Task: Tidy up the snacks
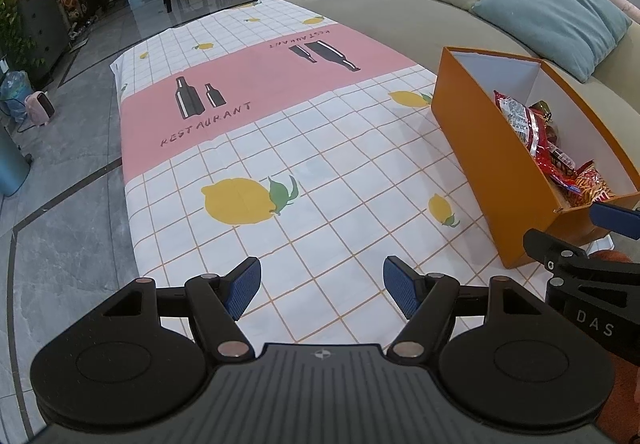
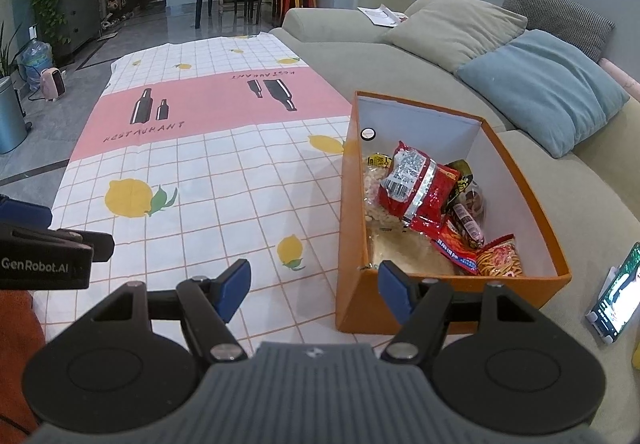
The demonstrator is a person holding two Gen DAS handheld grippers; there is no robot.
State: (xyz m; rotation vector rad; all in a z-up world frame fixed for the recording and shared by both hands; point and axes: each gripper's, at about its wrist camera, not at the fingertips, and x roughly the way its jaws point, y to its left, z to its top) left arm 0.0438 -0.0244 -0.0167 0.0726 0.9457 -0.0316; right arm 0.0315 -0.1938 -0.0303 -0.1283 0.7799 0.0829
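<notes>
Left wrist view: the left gripper (image 1: pixel 322 286), ribbed blue pads wide apart and empty, hangs over a smooth lemon-print checked tablecloth (image 1: pixel 280 148). The rectangular orange cardboard box (image 1: pixel 480 164) sits at its right edge.

Right wrist view: the right gripper (image 2: pixel 314 290), likewise spread and empty, faces the box's near corner; crinkly red foil snack packets (image 2: pixel 424 192) lie inside, and a propped phone (image 2: pixel 616 296) stands on the sofa.

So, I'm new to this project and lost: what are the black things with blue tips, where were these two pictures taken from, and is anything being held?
They are hand-held grippers, one in each of a person's hands, each with a camera looking along its fingers. One picture is from the left gripper, the other from the right gripper. Both are open and hold nothing. Below lies a lemon-print tablecloth. Beside it, against the sofa, an orange box holds snack packets.
</notes>
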